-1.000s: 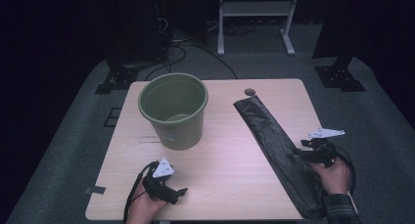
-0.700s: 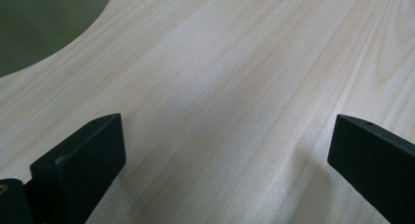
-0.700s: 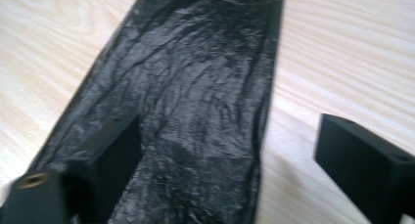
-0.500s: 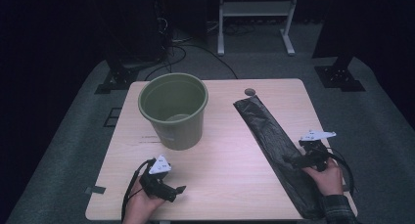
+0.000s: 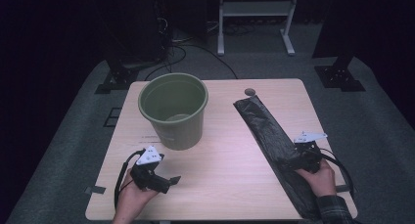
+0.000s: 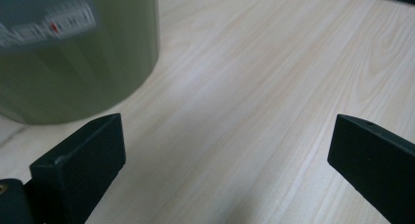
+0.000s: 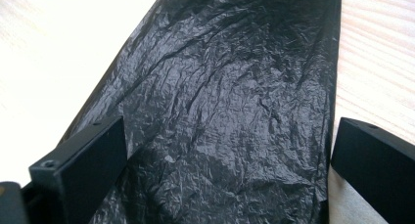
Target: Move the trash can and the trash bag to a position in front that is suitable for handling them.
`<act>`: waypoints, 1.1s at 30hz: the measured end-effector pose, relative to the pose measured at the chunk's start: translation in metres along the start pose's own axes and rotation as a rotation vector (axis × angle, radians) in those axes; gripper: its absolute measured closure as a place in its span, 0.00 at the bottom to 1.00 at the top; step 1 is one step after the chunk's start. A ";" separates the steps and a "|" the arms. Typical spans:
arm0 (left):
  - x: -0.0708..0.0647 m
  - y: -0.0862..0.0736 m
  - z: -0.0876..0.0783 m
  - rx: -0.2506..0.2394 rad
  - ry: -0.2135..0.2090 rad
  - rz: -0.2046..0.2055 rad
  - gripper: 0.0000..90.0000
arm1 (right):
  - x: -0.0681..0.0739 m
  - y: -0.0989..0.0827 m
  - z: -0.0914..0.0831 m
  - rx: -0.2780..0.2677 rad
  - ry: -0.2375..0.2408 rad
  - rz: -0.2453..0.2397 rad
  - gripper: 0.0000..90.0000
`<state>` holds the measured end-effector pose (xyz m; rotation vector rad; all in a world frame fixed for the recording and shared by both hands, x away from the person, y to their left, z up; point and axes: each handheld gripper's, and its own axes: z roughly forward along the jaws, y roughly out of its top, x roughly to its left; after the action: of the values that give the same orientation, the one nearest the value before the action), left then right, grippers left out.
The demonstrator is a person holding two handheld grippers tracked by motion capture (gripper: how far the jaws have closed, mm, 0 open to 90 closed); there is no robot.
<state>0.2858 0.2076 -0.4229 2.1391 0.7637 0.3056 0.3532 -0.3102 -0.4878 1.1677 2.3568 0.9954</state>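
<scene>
We hold the right gripper (image 5: 293, 161), its jaws just opened wide and clamping nothing, over the flat black bag (image 5: 274, 141) on the table's (image 5: 225, 175) right side, while the left gripper (image 5: 169, 181) gapes near the green bucket (image 5: 173, 109).

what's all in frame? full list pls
bin: 1, olive green, upright on the table's left half, open, white label low on its side
bag: 1, black plastic, folded flat in a long strip, lying slantwise on the table's right half
table: 1, light wood, centre
round hole: 1, grey, in the tabletop near the far edge, by the bag's far end
white frame: 1, on the floor behind the table
dark stands: 2, black, on the floor at the far left and far right of the table
left claw: 1, black, open, above bare tabletop near the bin
right claw: 1, black, jaws just opened, wide over the bag, not gripping it
</scene>
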 end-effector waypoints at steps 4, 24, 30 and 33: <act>0.004 0.010 -0.013 -0.018 0.012 0.001 0.00 | 0.000 0.000 0.000 0.002 0.004 -0.009 0.00; 0.031 0.061 -0.053 -0.058 0.027 -0.017 0.00 | 0.000 0.000 0.000 0.002 0.004 -0.009 0.00; 0.037 0.076 -0.064 -0.076 0.040 -0.017 0.00 | 0.000 0.000 0.000 0.002 0.004 -0.009 0.00; 0.041 0.084 -0.071 -0.081 0.049 -0.016 0.00 | 0.000 0.000 0.000 0.002 0.004 -0.009 0.00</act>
<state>0.3209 0.2373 -0.3149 2.0554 0.7833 0.3750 0.3533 -0.3105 -0.4878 1.1562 2.3645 0.9938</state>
